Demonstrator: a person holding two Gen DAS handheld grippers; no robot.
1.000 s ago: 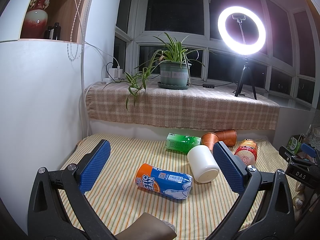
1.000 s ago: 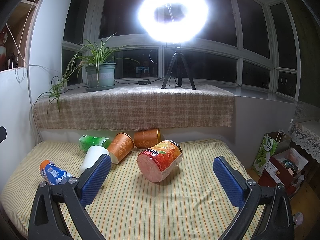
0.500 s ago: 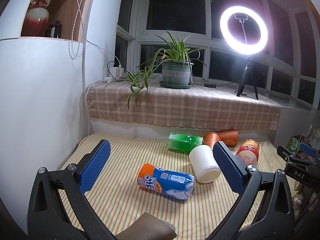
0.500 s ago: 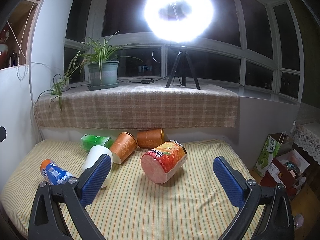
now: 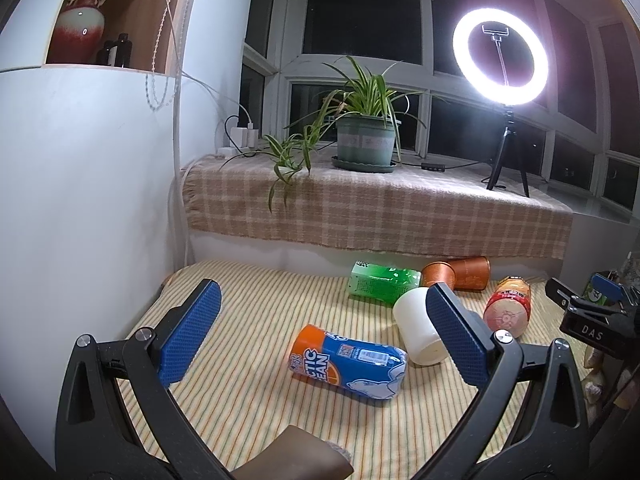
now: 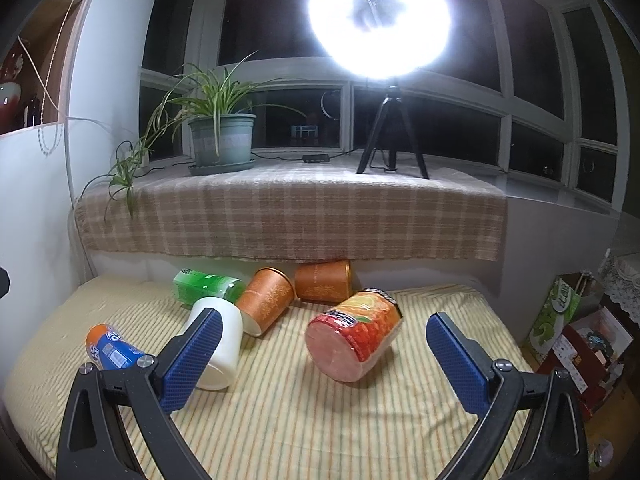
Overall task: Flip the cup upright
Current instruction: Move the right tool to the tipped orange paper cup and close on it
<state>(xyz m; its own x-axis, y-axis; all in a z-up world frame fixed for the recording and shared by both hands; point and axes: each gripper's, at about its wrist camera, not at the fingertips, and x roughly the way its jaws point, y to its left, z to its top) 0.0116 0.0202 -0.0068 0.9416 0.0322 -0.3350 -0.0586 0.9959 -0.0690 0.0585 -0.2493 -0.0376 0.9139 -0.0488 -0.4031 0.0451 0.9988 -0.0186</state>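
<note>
Only right view shows 2 orange cups (image 6: 267, 304) whole.

Dark night windows (image 5: 360, 4), glaring ring light (image 5: 500, 54), potted plant (image 5: 366, 136), plaid-covered sill (image 6: 288, 216), white wall (image 5: 80, 200)

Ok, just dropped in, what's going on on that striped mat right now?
Nothing is being held yet. Both the left gripper and the right gripper hover over the striped mat with jaws wide open. Every container lies on its side: the white cup, two orange paper cups, the red-orange cup, the blue can and the green bottle. The red-orange cup sits between the right jaws' line of sight, untouched.
</note>
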